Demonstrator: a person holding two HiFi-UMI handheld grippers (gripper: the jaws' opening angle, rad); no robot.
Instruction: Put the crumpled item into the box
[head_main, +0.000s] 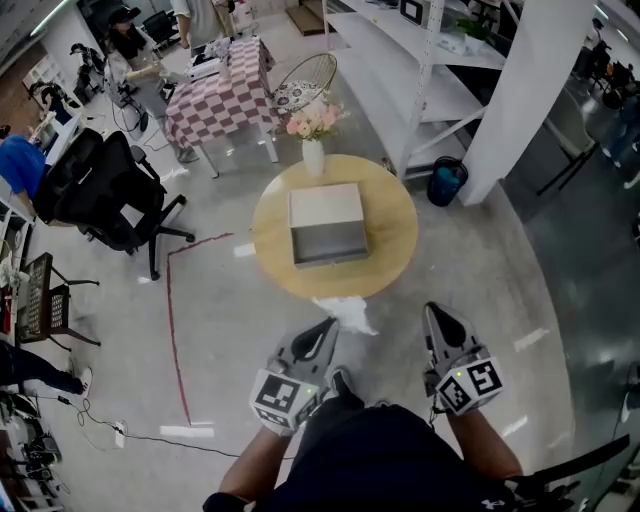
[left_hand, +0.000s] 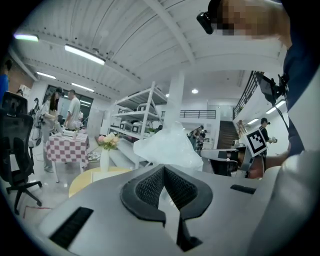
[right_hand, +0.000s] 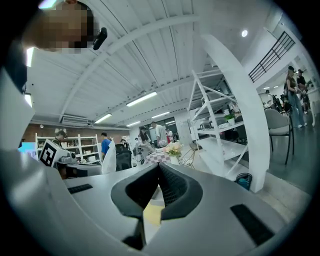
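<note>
Crumpled item (head_main: 345, 312): white and thin, paper or plastic, we can't tell which. It's pinched at the tip of the left gripper (head_main: 325, 328), whose jaws are closed on its lower edge, and the rest billows up past the tips in the left gripper view. In the head view it hangs off the near edge of the round table (head_main: 275, 240), short of the box (head_main: 325, 212).

Right gripper (head_main: 437, 315): jaws together with nothing held, level with the left one and well apart from it.

Markings: black-and-white square markers on both cubes, left (head_main: 283, 395) and right (head_main: 470, 383).

Containers:
- The box sits mid-table and is open, with a white panel on the far half. We see only a plain grey inside on the near half.
- A white vase (head_main: 313, 158) stands at the table's far edge, just behind the box, and holds pink flowers (head_main: 315, 120).
- A blue bin (head_main: 446, 183) sits on the floor by the white shelving. We can't see what's in it.
</note>
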